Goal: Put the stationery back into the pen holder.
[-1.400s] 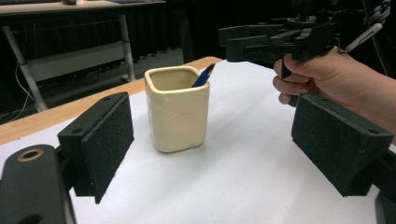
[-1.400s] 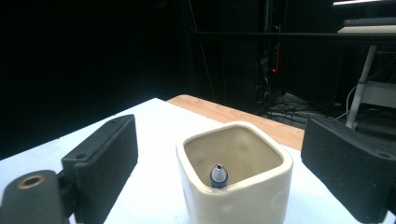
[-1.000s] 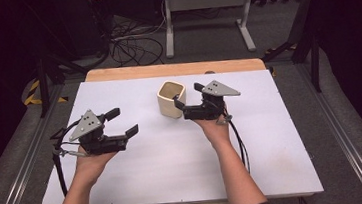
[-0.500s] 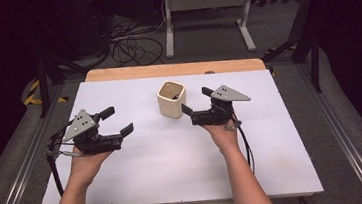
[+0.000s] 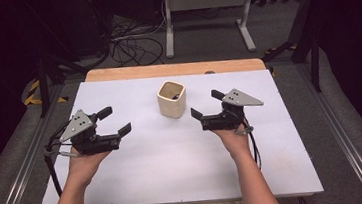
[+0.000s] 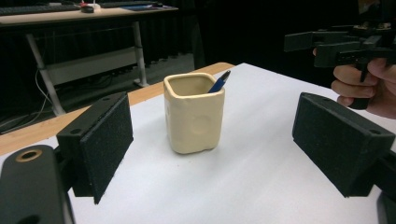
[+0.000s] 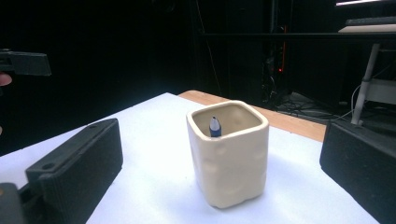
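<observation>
Beside the cup (image 5: 171, 99), both grippers' fingers (image 6: 103, 144) wide apart, empty.

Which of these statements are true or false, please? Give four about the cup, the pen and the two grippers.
1. The cream cup stands upright on the white table. True.
2. A blue pen is inside the cup. True.
3. The right gripper is shut on the cup. False: it is open and apart from the cup.
4. The left gripper holds the pen. False: it is open and holds nothing.
</observation>
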Available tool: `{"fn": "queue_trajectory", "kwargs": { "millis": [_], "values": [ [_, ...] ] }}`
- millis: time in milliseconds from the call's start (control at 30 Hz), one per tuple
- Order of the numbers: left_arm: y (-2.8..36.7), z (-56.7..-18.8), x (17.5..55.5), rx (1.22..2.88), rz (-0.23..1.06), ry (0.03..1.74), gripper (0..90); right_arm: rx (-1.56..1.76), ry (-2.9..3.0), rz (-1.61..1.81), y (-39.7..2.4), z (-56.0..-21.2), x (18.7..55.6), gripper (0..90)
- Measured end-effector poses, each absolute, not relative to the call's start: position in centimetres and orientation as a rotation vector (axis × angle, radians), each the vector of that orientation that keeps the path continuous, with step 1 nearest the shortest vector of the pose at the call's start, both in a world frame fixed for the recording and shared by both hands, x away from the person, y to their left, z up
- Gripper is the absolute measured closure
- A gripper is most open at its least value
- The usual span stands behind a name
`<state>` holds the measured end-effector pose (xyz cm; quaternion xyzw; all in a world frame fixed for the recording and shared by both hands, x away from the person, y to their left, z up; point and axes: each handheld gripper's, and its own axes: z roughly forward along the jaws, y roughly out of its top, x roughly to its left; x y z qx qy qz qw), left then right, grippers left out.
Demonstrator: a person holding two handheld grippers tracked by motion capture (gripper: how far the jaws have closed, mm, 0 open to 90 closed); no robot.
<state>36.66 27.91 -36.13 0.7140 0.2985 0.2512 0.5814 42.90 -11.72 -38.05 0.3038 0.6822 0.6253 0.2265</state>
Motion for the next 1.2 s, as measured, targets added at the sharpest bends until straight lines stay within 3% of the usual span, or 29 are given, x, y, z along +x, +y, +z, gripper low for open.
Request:
{"fn": "queue_trajectory", "kwargs": {
  "millis": [1200],
  "values": [
    [29.1, -35.6, 36.5, 1.653, 0.598, 0.714, 12.3, 0.860, 1.801, 1.747, -19.1, -36.6, 40.5, 0.2]
  ]
}}
